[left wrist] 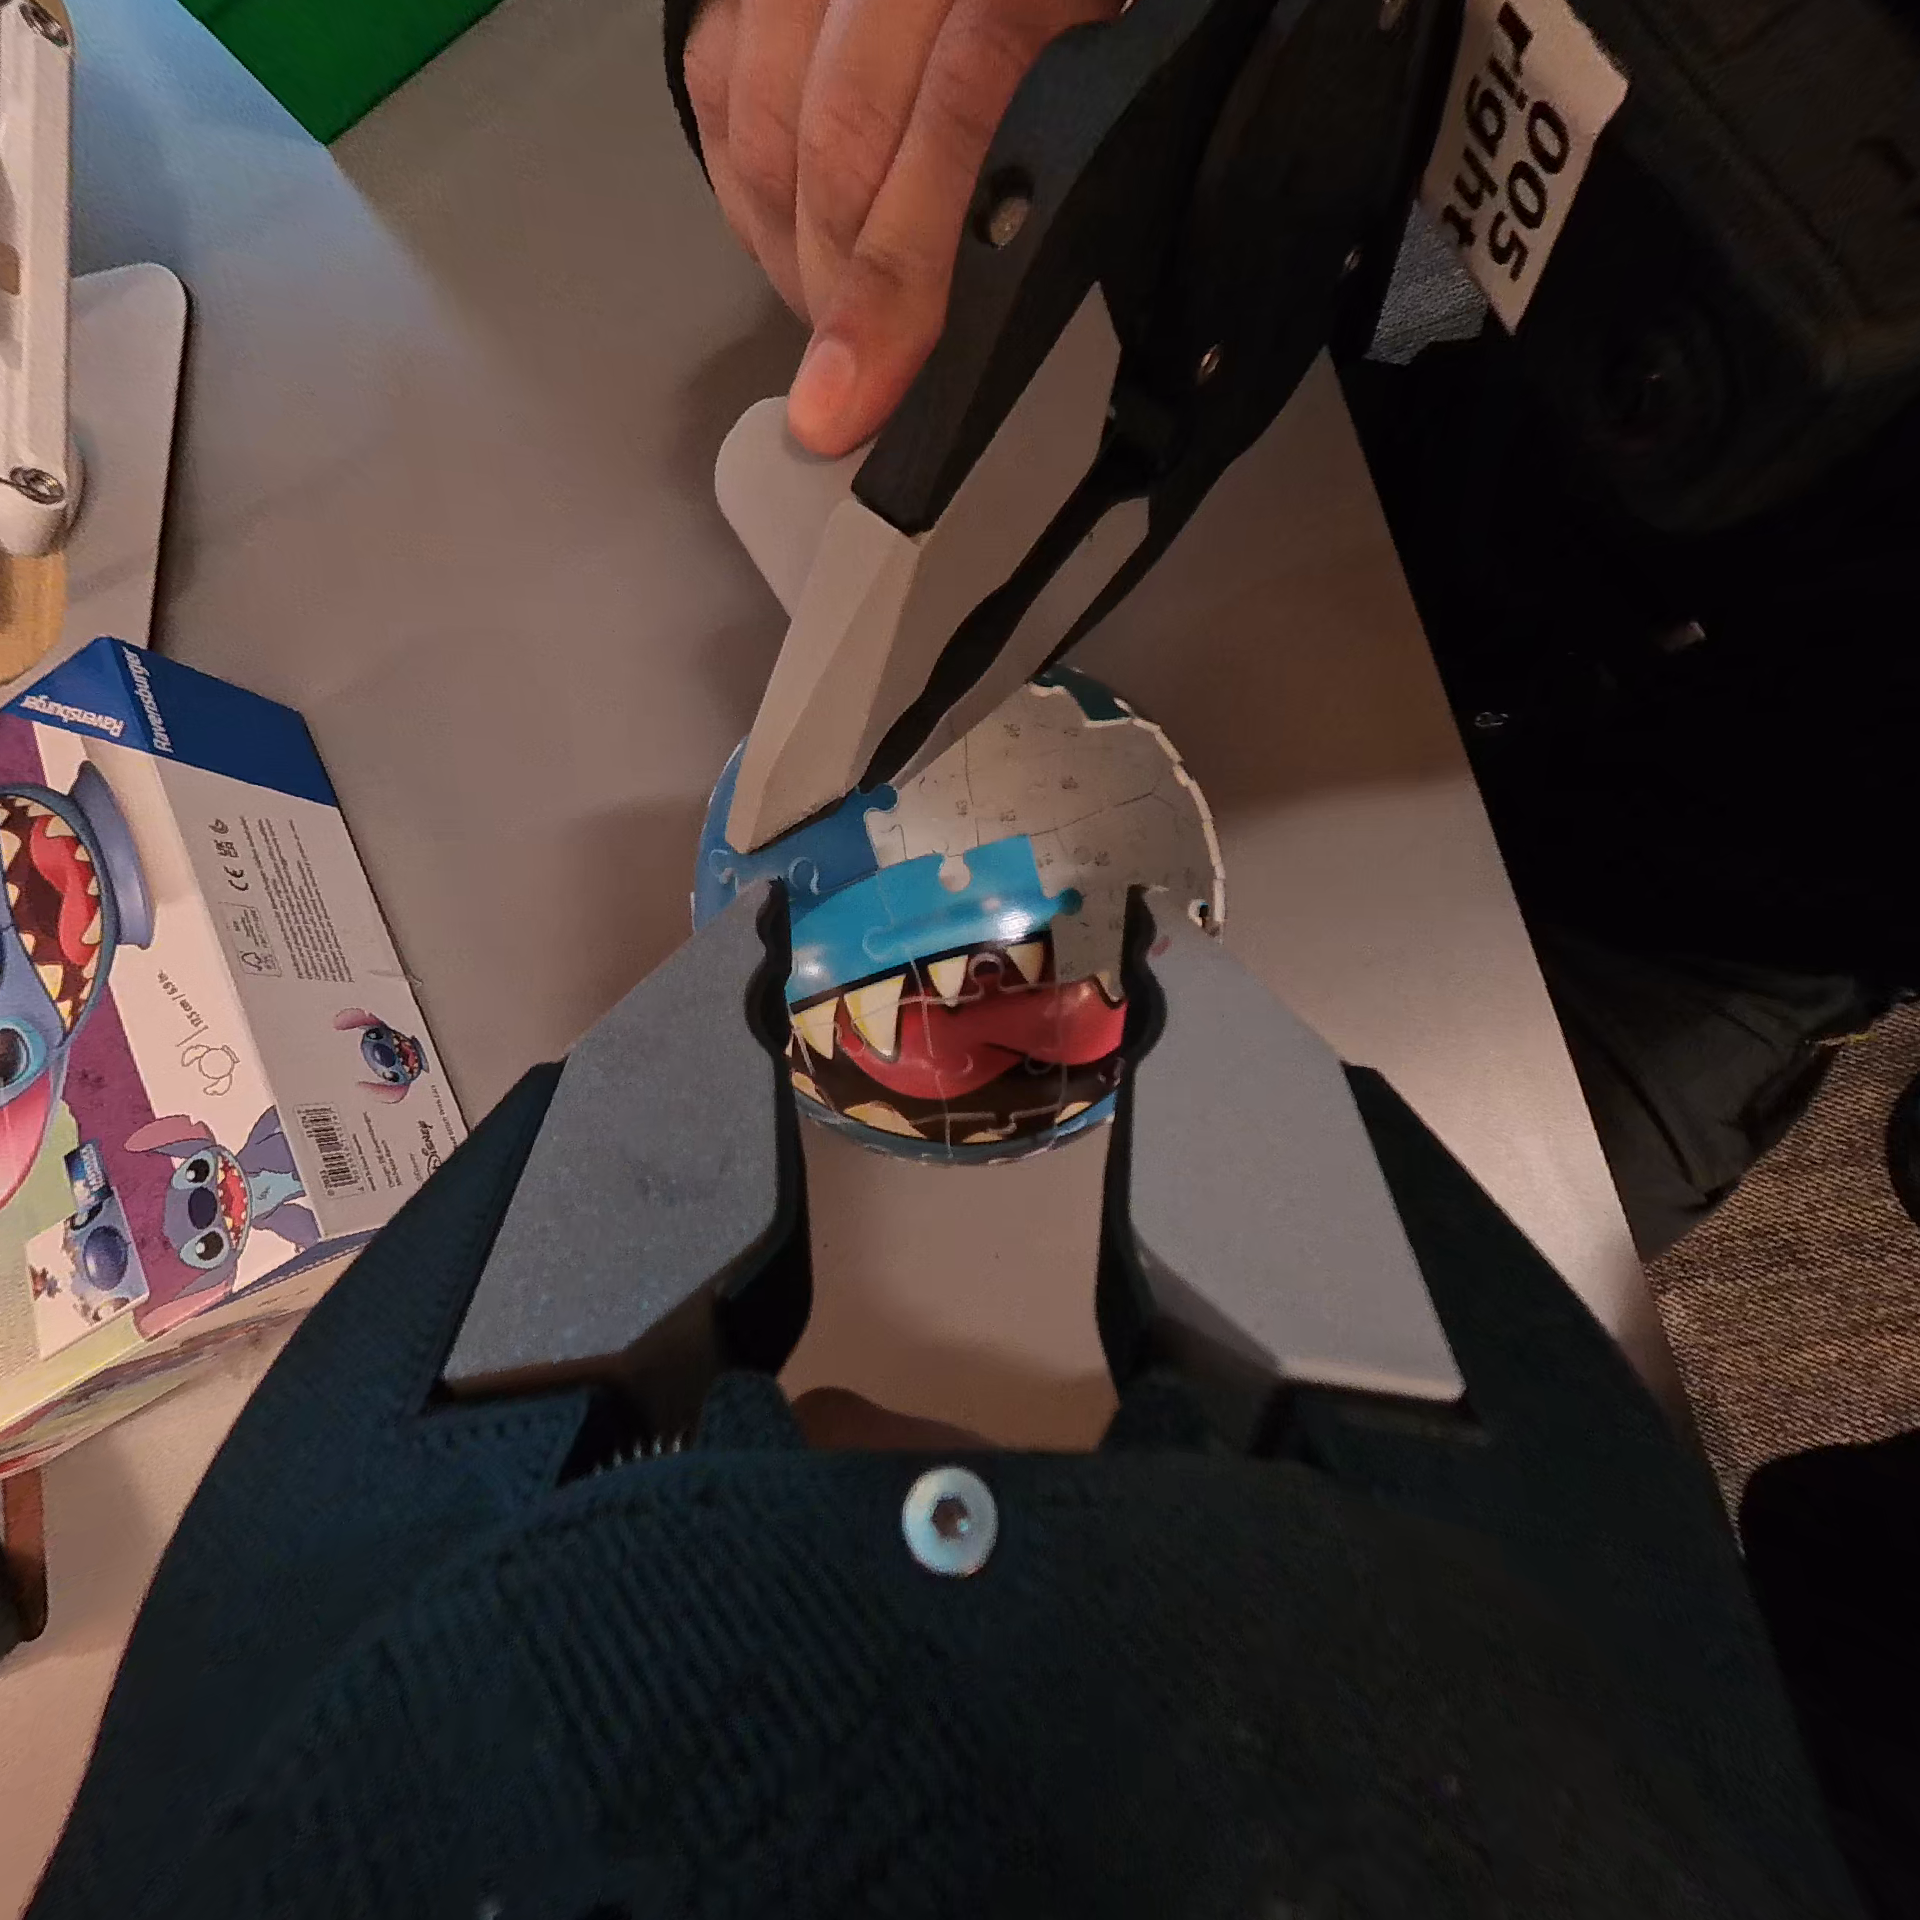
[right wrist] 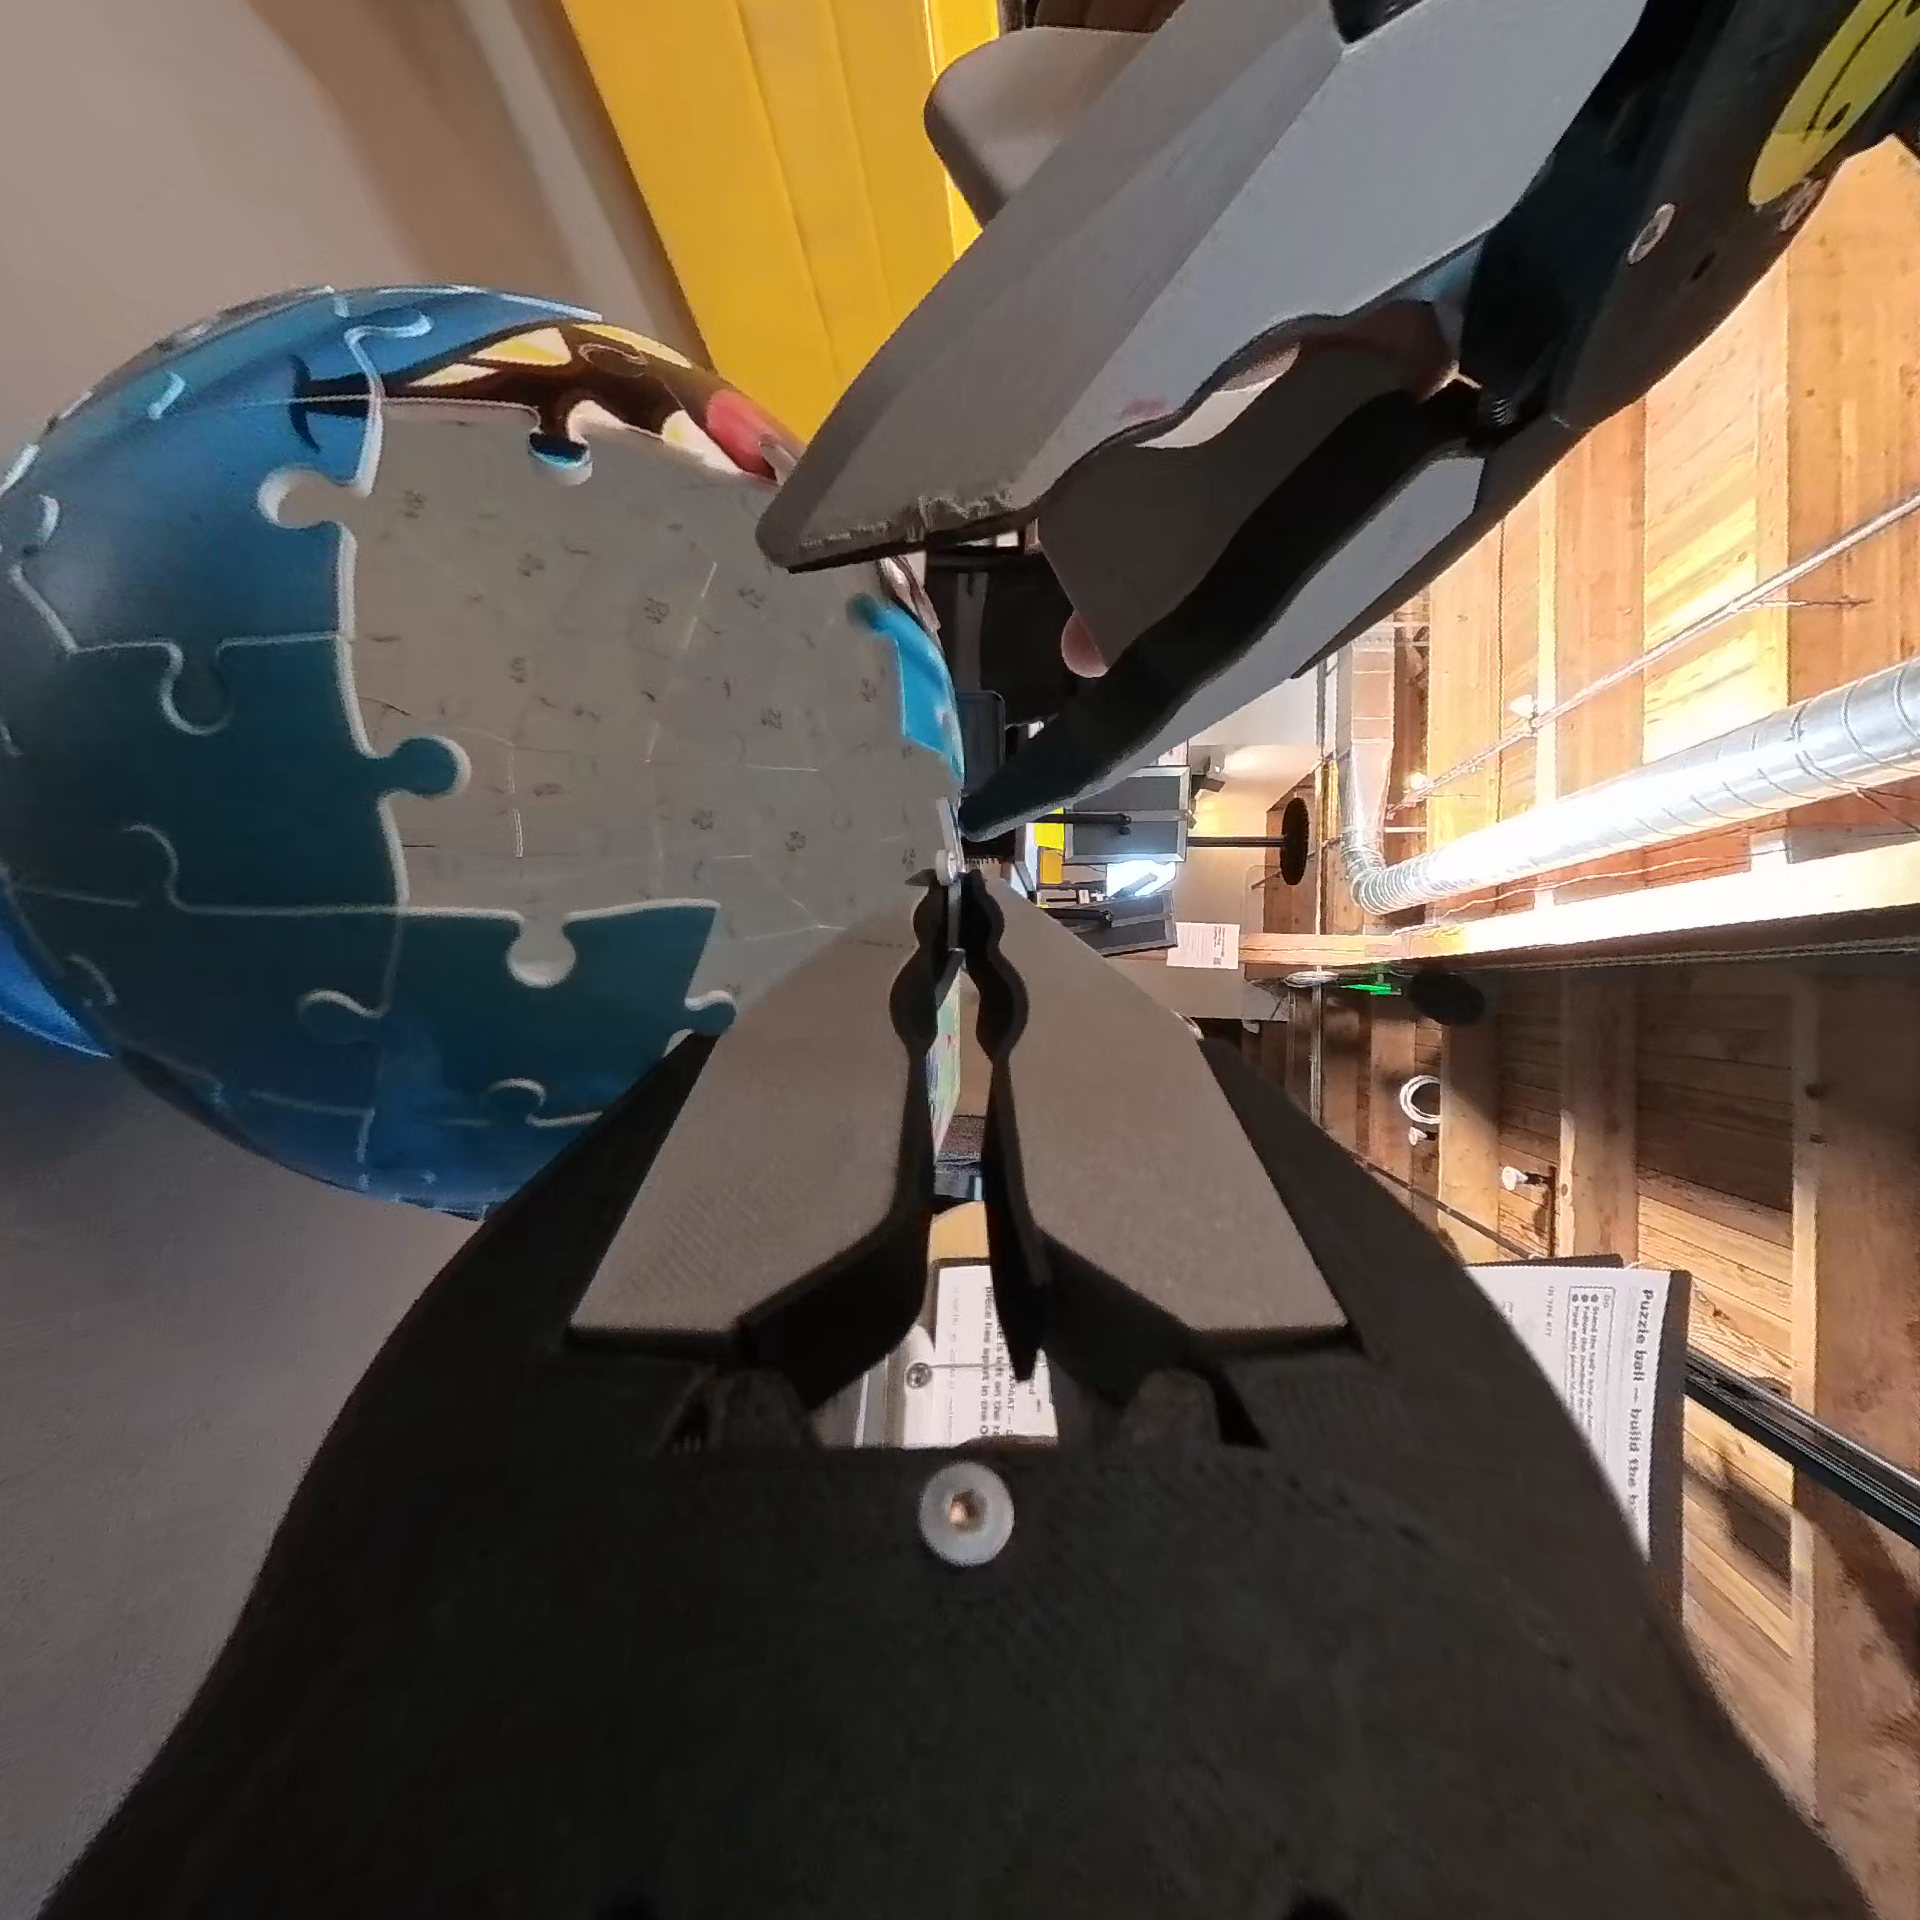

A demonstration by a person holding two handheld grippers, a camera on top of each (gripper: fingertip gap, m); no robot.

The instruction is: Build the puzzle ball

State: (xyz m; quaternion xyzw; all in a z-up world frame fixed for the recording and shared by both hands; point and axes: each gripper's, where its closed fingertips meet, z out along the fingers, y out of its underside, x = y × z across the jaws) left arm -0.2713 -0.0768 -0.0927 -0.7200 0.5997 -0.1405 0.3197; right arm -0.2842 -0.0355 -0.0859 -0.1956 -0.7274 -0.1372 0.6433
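The partly built puzzle ball [left wrist: 966, 1039] is blue with a toothed mouth and red tongue. A wide gap in it shows the grey inside. My left gripper [left wrist: 951, 935] is shut on the ball, one finger on each side, and holds it over the grey table [left wrist: 468, 468]. My right gripper [left wrist: 821, 821] comes down from above, shut on a dark blue puzzle piece [left wrist: 842, 847] at the rim of the gap. In the right wrist view my right gripper [right wrist: 951, 894] is shut beside the ball [right wrist: 260, 779], the piece shows only edge-on, and the left gripper [right wrist: 883, 675] reaches in from upper right.
The puzzle box [left wrist: 208, 987] lies on the table at the left. A white stand [left wrist: 31, 260] is at the far left. A person's hand [left wrist: 831, 208] holds the right gripper. Dark fabric [left wrist: 1714, 727] and carpet [left wrist: 1787, 1299] lie beyond the table's right edge. A printed sheet [right wrist: 1621, 1403] shows.
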